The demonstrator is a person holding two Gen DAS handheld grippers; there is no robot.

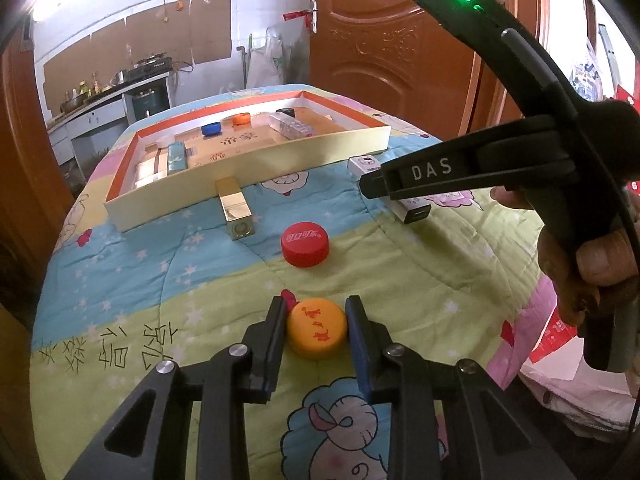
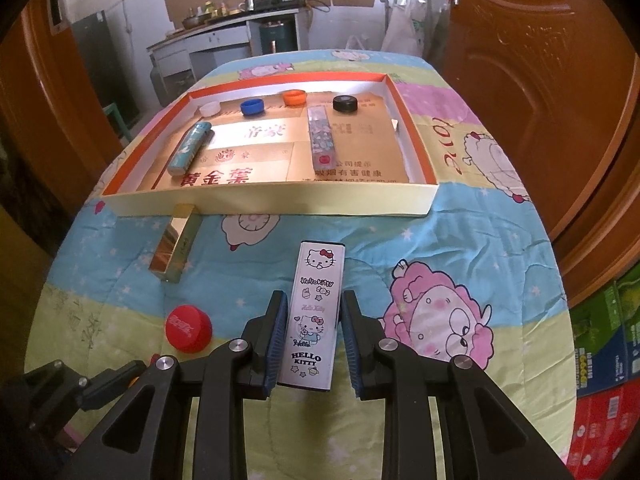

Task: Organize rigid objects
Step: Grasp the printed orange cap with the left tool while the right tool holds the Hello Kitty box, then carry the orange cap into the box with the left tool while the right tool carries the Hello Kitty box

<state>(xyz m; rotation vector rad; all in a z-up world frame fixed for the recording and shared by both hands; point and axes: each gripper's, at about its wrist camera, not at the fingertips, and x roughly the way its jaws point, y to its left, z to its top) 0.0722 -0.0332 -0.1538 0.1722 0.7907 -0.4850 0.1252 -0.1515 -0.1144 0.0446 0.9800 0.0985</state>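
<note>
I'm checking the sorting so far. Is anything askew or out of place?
Inside the tray everything lies orderly. Still outside on the quilt: gold box, askew against the tray's front wall, and red cap.

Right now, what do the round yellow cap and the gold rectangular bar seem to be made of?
The round yellow cap looks like matte plastic: flat colour, printed red marks. The gold rectangular bar looks like polished metal or metallised plastic: its sides mirror the surroundings.

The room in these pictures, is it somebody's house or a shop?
Most likely a house. There is a cartoon quilt spread over the surface, a stove with pots on a counter at the back, and a carved wooden door.
</note>
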